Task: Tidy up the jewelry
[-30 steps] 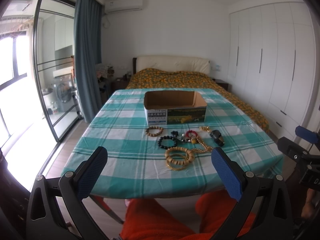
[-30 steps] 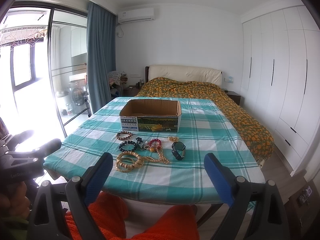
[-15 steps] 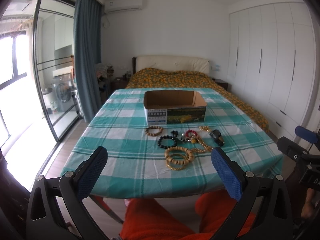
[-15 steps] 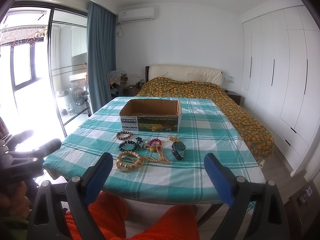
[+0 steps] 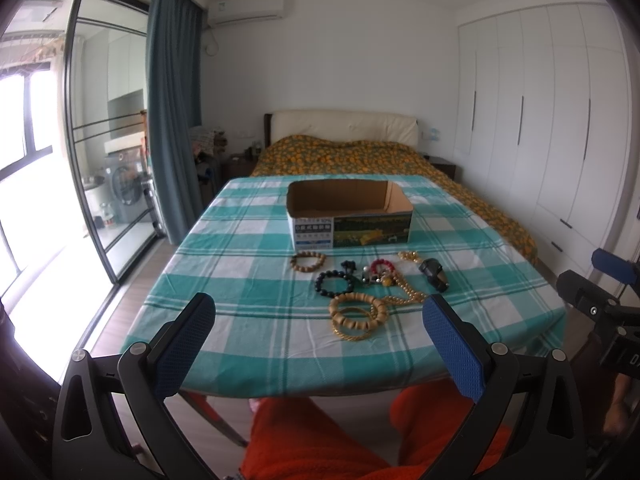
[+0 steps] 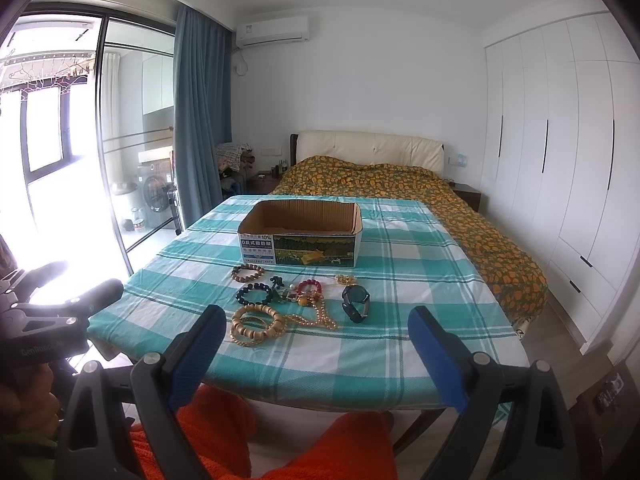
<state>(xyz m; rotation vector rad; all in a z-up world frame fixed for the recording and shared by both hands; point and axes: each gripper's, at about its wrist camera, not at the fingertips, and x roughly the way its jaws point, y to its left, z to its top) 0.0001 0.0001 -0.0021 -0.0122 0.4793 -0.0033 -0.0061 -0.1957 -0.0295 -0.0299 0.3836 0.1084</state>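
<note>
Nothing has shifted over the last second: both views match the earlier ones, and the jewelry lies exactly where it did, so the sorting has not begun. The cardboard box [image 5: 349, 216] stands open on the checked tablecloth [image 5: 248, 280], and the little of its inside that shows looks bare.

In front of the box, toward the person, the pieces sit in a loose cluster: a brown bead bracelet [image 5: 308, 261] nearest the box, a dark bead bracelet [image 5: 335, 283], a red bead bracelet [image 5: 382, 267] touching a tangle of small charms, a gold bead necklace [image 5: 406, 294] trailing across, stacked wooden bangles [image 5: 357, 315] closest to the table edge, and a black wristwatch [image 6: 355, 302] off to the right.

Left tongs [image 5: 320, 342] are spread wide and released, holding nothing, hanging short of the table above the person's orange-clad legs. Right tongs [image 6: 316, 354] are likewise gaping and empty, touching nothing. I judge the first pick is yet to come; the bangles look the easiest reach.
</note>
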